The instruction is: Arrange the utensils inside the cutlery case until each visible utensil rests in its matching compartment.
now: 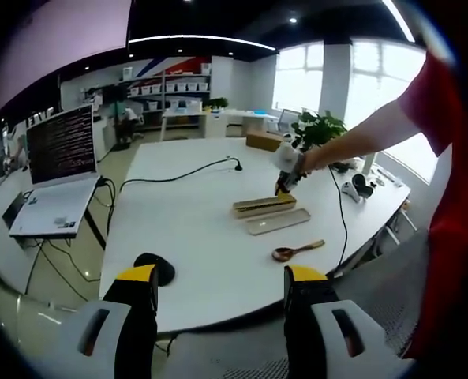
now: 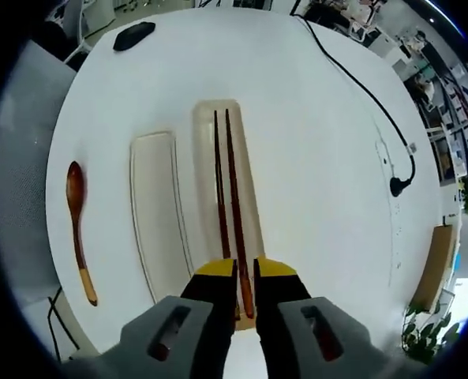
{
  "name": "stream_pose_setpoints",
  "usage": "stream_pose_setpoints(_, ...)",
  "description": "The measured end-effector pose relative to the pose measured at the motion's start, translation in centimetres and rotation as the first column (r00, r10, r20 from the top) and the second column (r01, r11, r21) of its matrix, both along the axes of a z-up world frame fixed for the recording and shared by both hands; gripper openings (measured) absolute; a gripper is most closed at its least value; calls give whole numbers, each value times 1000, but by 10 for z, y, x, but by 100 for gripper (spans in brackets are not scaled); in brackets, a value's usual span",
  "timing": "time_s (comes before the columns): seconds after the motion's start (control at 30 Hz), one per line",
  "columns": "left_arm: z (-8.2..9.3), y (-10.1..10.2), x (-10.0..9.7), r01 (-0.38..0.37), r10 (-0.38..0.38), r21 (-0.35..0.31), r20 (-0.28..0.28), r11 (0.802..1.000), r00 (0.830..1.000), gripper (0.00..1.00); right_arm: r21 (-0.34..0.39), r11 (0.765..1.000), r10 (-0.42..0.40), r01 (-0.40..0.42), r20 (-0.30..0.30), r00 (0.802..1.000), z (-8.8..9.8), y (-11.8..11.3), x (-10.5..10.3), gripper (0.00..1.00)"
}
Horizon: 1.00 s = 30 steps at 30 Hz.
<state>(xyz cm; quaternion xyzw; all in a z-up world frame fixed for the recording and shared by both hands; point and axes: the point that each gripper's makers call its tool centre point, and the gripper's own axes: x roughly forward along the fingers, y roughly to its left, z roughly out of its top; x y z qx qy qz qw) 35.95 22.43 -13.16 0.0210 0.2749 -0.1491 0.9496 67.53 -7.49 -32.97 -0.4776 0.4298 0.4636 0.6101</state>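
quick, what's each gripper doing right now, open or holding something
Left gripper: open, holding nothing, back from the table.
Right gripper: shut on the chopsticks lying in the case.

A white table (image 2: 312,158) carries the open cutlery case (image 2: 232,205), its lid (image 2: 156,213) just beside it, and a wooden spoon (image 2: 79,229) further out. Also on it — a black cable (image 2: 360,87) and a dark mouse-like object (image 2: 133,35) near the edge.

Grey tongs (image 2: 245,278) with yellow-topped black jaws; red sleeve (image 1: 443,95)
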Motion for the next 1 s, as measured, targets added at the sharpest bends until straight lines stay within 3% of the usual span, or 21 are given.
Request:
stream_pose_setpoints(0.47,6,-5,-5,31,-31,1,22,1000,999,67,35,999,1,-1,7,1000,19,-1,-31,5)
stream_pose_setpoints(0.7,10,-14,-6,62,-62,7,33,998,998,67,49,998,29,-31,30,999,38,-2,-58,4)
stream_pose_setpoints(1.0,16,-20,-8,82,-83,7,51,997,995,67,93,996,5,-8,38,999,47,-4,-87,3)
